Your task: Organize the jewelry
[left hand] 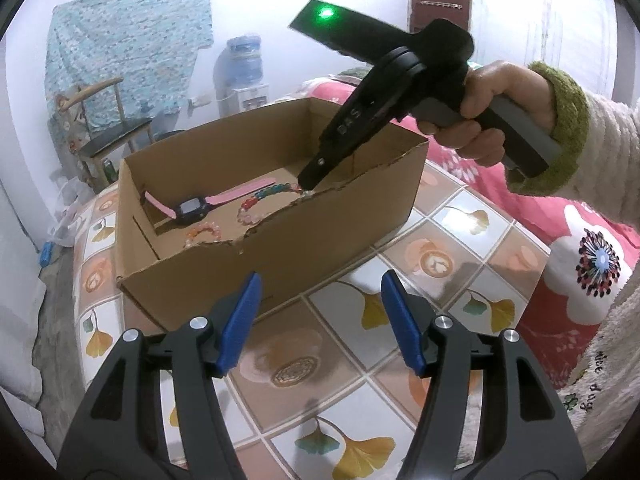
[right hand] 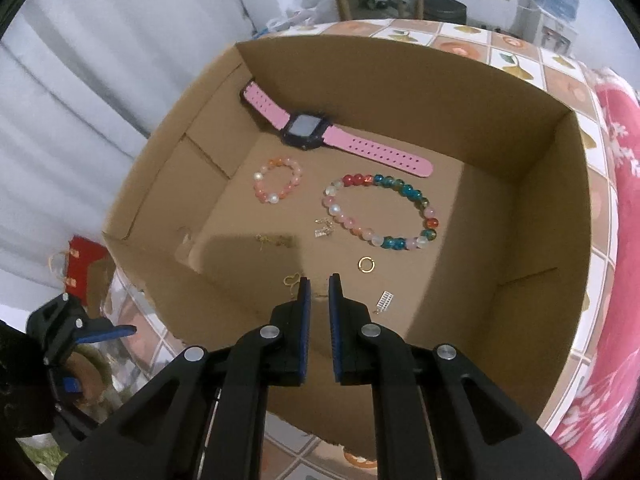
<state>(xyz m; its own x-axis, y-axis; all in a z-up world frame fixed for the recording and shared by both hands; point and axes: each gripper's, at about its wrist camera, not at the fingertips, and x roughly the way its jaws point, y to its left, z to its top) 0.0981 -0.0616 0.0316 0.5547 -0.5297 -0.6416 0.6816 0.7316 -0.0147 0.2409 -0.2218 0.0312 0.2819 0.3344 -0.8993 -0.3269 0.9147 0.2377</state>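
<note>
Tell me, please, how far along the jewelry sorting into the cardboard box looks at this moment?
Mostly done, it seems: the pink watch, small bracelet, large beaded bracelet, gold ring and small charms already lie in the cardboard box. The right gripper is inside the box, nearly shut, with nothing clearly held. The left gripper is open and empty outside. No loose jewelry shows on the tablecloth.

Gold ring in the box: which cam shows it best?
Right wrist. It looks down into the box, and the gold ring lies in plain sight on the floor below the big bracelet. In the left wrist view the near box wall hides the ring.
</note>
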